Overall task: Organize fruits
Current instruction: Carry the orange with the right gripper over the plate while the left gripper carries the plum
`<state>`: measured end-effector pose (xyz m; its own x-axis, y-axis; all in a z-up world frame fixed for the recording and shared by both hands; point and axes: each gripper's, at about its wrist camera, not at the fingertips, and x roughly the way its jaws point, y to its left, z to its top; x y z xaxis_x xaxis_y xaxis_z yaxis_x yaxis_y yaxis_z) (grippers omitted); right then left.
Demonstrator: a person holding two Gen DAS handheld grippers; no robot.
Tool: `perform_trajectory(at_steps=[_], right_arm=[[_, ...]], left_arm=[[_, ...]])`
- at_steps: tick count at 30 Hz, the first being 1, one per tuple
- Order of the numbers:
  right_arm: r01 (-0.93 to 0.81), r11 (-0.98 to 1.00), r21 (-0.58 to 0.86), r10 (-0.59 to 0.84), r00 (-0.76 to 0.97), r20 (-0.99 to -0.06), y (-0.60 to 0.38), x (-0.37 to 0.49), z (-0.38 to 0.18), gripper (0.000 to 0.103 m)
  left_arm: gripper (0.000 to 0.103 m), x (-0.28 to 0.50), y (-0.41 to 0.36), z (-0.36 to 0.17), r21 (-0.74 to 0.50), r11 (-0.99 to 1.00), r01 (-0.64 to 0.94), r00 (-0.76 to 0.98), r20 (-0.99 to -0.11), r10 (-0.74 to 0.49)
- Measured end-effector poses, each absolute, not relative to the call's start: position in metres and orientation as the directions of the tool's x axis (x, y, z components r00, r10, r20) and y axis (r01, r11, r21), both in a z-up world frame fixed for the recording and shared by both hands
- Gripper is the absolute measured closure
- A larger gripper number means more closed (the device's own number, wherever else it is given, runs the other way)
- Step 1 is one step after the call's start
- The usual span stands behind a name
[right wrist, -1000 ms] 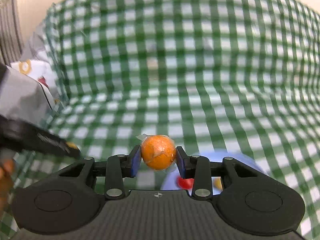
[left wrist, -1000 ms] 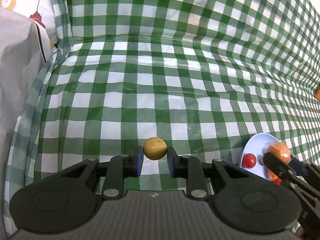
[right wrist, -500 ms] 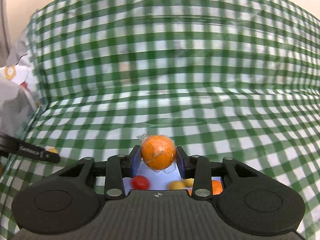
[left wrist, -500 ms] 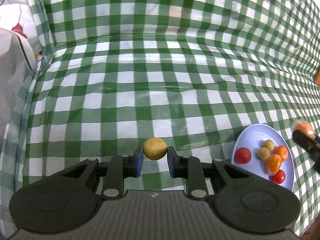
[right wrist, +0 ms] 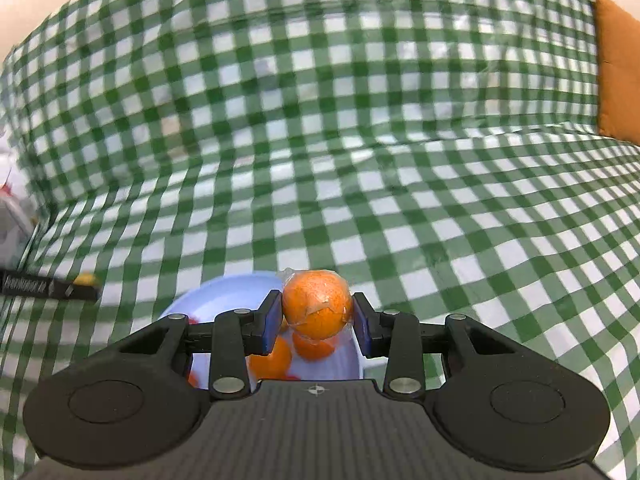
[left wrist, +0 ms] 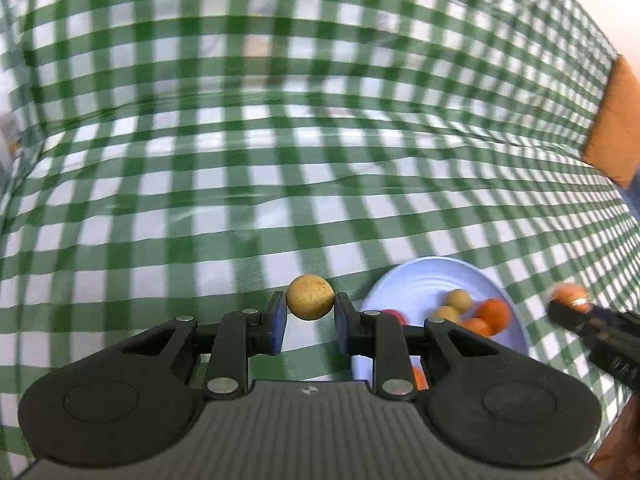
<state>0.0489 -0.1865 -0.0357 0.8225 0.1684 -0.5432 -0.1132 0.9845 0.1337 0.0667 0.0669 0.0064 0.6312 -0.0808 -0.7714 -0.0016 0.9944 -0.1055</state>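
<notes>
My left gripper (left wrist: 311,306) is shut on a small tan round fruit (left wrist: 310,297), held above the green checked cloth just left of a pale blue plate (left wrist: 416,286). The plate holds several small fruits: tan ones (left wrist: 459,300), orange ones (left wrist: 494,314) and a red one. My right gripper (right wrist: 316,316) is shut on an orange wrapped in clear film (right wrist: 318,304), held over the same plate (right wrist: 224,294). The right gripper also shows blurred at the right edge of the left wrist view (left wrist: 570,306). The left gripper's tip shows at the left of the right wrist view (right wrist: 86,286).
A green and white checked cloth (left wrist: 280,160) covers the surface and rises up the back. An orange-brown block (left wrist: 612,120) stands at the far right. White and grey fabric (right wrist: 10,220) lies at the left edge of the right wrist view.
Both grippers have swung to the right, each still holding its fruit. The plate now lies close beside the left gripper and under the right gripper.
</notes>
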Motion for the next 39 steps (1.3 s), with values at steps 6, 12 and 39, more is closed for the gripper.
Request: perform_trajectory(at_steps=[6,12,39], right_arm=[[-0.195,0.975,0.103,0.218,0.789,-0.574,-0.174,0.047,-0.042,0.064],[-0.233,0.970,0.074,0.229,0.764,-0.603,-0.172,0.041,-0.049,0.064],[-0.303,0.952,0.051,0.263,0.718,-0.645,-0.169,0.038,-0.056,0.064]], left_arm=[[0.075,0.062,0.030,0.007,-0.033,0.997,0.072,0.669,-0.740,-0.073],[0.075,0.061,0.007,0.002,-0.007,0.992,0.127,0.671,-0.736,-0.091],[0.075,0.064,-0.012,-0.008,0.003,0.987,0.164,0.659,-0.744,-0.107]])
